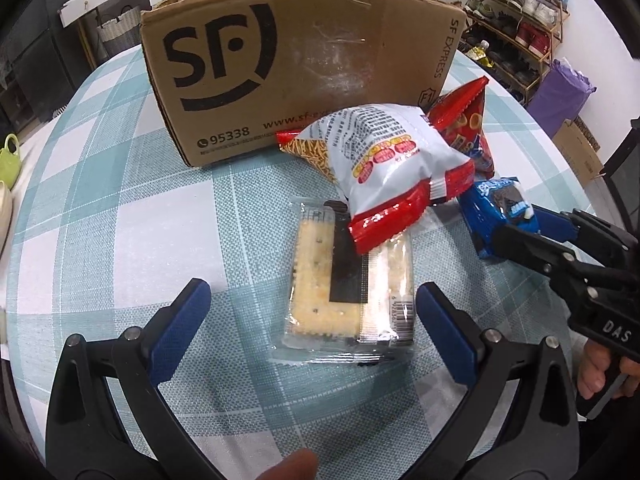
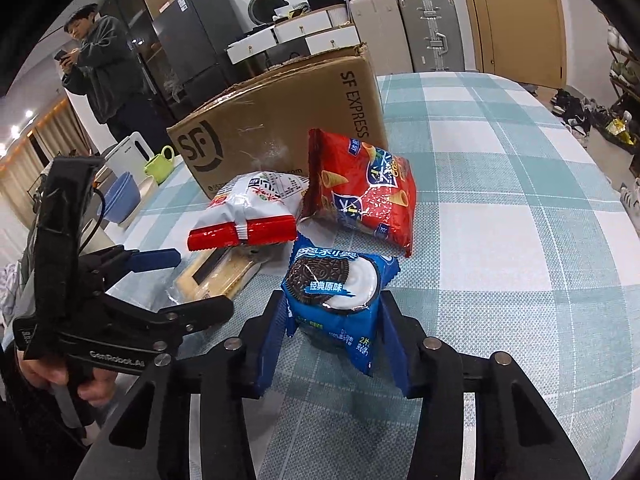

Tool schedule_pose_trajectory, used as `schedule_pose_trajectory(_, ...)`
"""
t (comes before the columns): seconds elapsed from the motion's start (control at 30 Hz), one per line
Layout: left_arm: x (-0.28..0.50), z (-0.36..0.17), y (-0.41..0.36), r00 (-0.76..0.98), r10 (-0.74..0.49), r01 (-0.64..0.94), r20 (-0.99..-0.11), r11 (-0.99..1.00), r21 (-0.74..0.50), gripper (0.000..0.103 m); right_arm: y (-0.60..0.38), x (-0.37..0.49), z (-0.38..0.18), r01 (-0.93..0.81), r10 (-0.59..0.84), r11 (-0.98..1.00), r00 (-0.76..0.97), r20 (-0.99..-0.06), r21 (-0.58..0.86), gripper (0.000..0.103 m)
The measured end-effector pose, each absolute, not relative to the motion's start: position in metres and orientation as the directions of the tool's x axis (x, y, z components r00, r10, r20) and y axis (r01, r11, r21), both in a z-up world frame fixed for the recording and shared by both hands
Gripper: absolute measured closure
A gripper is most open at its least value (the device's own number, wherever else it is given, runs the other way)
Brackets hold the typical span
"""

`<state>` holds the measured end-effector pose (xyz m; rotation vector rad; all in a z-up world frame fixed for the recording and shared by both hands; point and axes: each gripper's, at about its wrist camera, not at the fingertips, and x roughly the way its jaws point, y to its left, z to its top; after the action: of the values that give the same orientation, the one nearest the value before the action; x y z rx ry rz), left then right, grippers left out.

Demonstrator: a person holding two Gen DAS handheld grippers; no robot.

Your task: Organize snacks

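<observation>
While right gripper jaws pinch Oreo pack, left gripper jaws spread; four snack packs, one box.

Round table covered in teal-and-white plaid cloth. Behind it, white drawer units, dark fridge, upright suitcases, wooden door. Shoe rack crammed with sneakers along one wall. Person in grey hoodie stands looking at phone.
</observation>
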<state>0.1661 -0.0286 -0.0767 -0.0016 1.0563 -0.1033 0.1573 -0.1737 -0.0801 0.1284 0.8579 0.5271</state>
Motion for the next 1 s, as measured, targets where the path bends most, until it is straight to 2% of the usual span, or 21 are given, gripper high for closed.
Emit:
schedule_pose_trajectory(0.3,0.167,-0.08,-0.033,0.491,-0.048,0.075,-0.87,0.997,-0.013,0.001,-0.18,0.148,-0.076,-0.387,0.492,0.867,0.559,-0.667,0.315,0.057)
schedule_pose_trajectory(0.4,0.165,-0.08,-0.033,0.493,-0.056,0.082,-0.868,0.996,-0.017,0.006,-0.184,0.145,-0.074,-0.375,0.488,0.87,0.568,-0.662,0.319,0.057)
schedule_pose_trajectory(0.43,0.163,-0.078,-0.034,0.502,-0.066,0.098,-0.862,0.995,-0.019,0.014,-0.185,0.144,-0.073,-0.372,0.486,0.872,0.572,-0.661,0.319,0.057)
schedule_pose_trajectory(0.47,0.161,-0.076,-0.035,0.51,-0.076,0.112,-0.857,0.993,-0.021,0.027,-0.186,0.144,-0.072,-0.369,0.485,0.873,0.575,-0.659,0.32,0.057)
schedule_pose_trajectory(0.53,0.155,-0.072,-0.04,0.527,-0.104,0.152,-0.844,0.988,-0.027,0.047,-0.188,0.141,-0.07,-0.367,0.484,0.873,0.582,-0.653,0.321,0.057)
schedule_pose_trajectory(1.0,0.11,-0.045,-0.016,0.591,-0.224,0.16,-0.775,0.974,-0.159,0.048,-0.185,0.122,-0.053,-0.372,0.475,0.879,0.627,-0.617,0.298,0.057)
